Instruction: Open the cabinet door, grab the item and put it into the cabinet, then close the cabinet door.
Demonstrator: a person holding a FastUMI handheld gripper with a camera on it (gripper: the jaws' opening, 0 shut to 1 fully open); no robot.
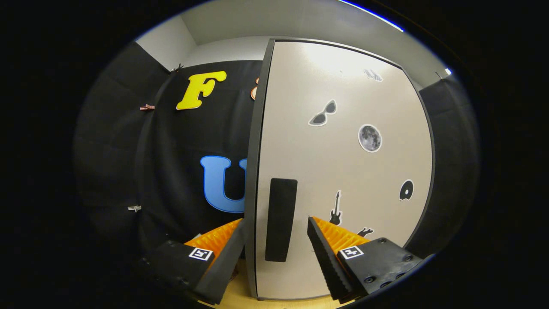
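1 cabinet door (343,171) w/ 1 black handle (281,219), 6 stickers, no readable text. Gripper (276,238) fingers apart, one on either side of handle, not touching.

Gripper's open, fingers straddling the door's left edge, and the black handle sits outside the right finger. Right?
Not quite. In the gripper view the gripper is open and its fingers do straddle the left edge of the cabinet door, but the black handle stands between the two fingers, not outside the right one. Neither finger visibly presses on it.
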